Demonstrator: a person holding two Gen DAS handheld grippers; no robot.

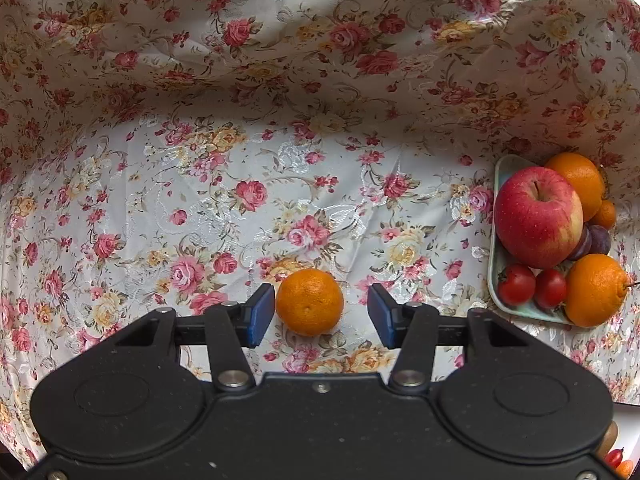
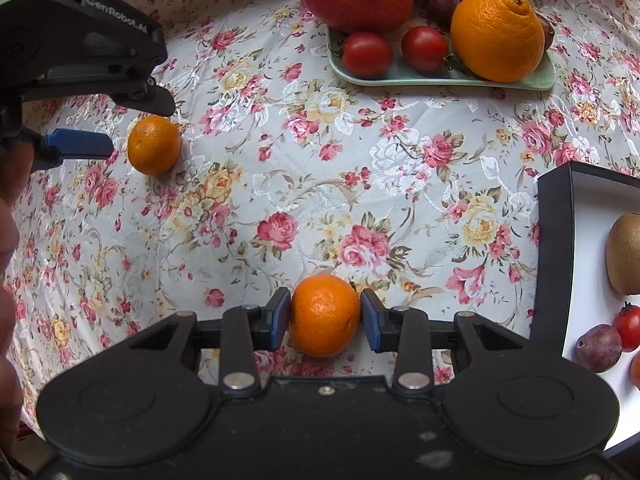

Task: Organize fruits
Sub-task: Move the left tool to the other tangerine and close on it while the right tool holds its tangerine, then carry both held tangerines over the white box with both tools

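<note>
Tangerines sat between both tongs: left tongs (image 1: 321,314) released, pads wide of theirs (image 1: 310,302); right tongs (image 2: 325,322) grasping the other (image 2: 324,315). Best squeeze gently at the widest part, lift straight, then carry toward the box (image 2: 554,264) at right.

Floral rose-print cloth (image 1: 280,184) covering table, draped up behind, soft daylight
</note>
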